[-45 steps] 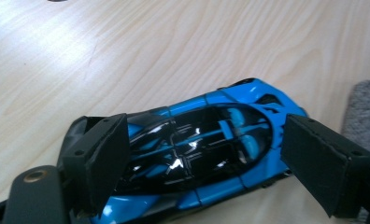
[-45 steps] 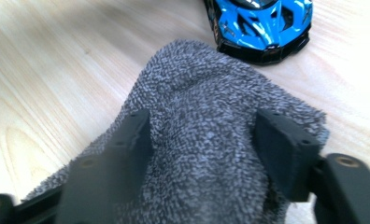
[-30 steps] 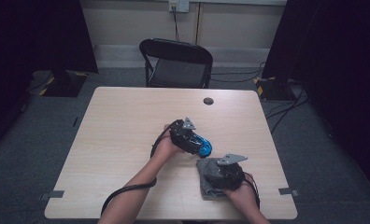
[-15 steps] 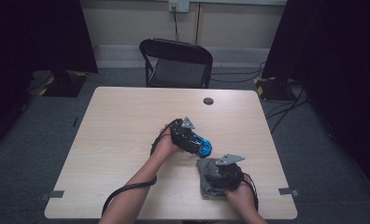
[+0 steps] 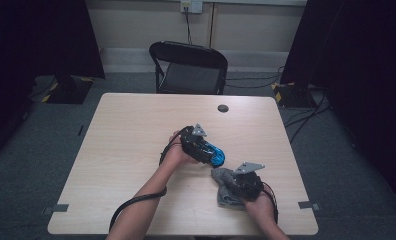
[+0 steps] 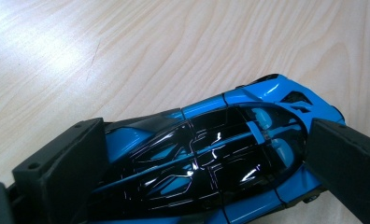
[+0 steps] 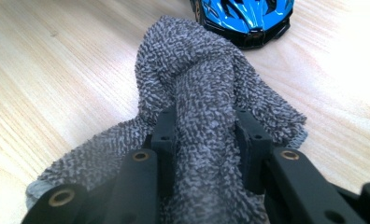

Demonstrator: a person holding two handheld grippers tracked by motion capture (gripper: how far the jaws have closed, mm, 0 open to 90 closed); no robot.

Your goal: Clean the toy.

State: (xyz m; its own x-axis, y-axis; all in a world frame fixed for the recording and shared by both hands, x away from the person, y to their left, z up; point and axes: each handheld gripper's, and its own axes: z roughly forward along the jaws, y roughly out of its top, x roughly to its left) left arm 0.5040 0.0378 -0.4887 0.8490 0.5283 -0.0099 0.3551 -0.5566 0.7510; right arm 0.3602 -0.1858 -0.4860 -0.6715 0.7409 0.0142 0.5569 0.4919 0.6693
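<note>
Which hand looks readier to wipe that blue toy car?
Probably the right: its claw has just been closing on a fold of the grey terry cloth beside the glossy blue toy car, which the left claw steadies.

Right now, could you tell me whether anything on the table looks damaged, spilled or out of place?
Nothing stands out. The blue toy car sits intact between the left gripper's fingers, and the grey cloth is merely bunched where the right gripper pinches it.

Lying on the light wooden table (image 5: 126,150): a blue toy car (image 5: 213,154), a grey cloth (image 5: 225,192) just beside it, and a small dark round thing (image 5: 223,108) near the far edge.
</note>
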